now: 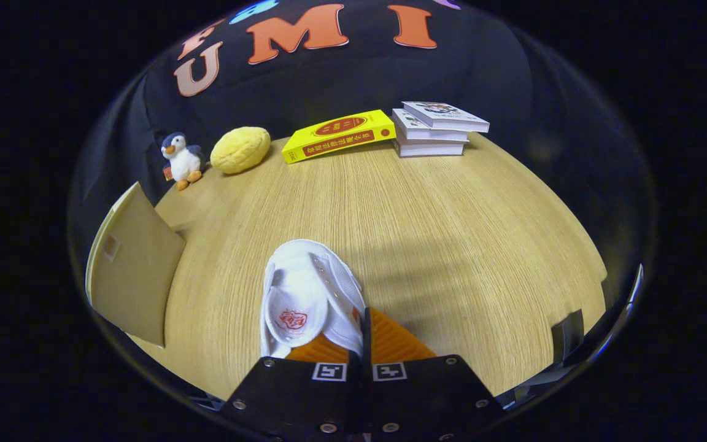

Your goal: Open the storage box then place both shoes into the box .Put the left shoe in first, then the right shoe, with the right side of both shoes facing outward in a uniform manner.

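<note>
At the far left, the storage box's lid [132, 264] stands open, tilted up from the wooden counter [452, 233], its pale inner face turned toward the middle of the counter. Beyond it, near the back wall, sits a small plush penguin [181, 161], and just beside that a round yellow cushion-like toy [240, 149]. Further right along the back lies a yellow book [338, 135], one end propped up against a stack of white books [436, 129] — three or so, the top one skewed.

In the foreground, a white shoe [307, 294] with a red emblem on its tongue sits at the gripper [363, 344], toe pointing away toward the books. The gripper's fingers are drawn close together, with the shoe's right-hand collar edge pinched between them — the left finger lies inside the shoe opening, the right finger outside against the side wall. The shoe is well apart from the lid.
</note>
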`<action>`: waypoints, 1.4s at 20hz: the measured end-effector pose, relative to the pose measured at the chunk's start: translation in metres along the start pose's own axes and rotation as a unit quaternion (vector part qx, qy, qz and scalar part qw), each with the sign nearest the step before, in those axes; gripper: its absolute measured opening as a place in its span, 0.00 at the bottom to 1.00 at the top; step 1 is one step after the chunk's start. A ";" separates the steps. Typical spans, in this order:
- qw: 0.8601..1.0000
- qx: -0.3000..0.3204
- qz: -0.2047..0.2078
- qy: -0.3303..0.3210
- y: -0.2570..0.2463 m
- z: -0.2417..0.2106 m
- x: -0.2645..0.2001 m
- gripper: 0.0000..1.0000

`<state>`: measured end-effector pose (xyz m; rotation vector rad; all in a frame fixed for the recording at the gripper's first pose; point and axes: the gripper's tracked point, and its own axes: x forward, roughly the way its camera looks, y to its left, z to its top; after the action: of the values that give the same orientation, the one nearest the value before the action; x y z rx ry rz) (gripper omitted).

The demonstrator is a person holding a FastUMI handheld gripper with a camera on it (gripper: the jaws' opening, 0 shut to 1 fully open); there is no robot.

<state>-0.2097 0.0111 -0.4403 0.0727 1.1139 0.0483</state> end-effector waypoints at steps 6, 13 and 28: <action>0.999 0.009 0.024 -0.029 0.044 0.053 -0.037 0.01; 0.995 -0.013 0.091 -0.039 0.141 0.089 -0.087 0.01; 0.991 -0.020 0.135 0.006 0.348 0.086 -0.084 0.03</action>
<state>-0.1702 0.3485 -0.2988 0.1875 1.1094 0.3142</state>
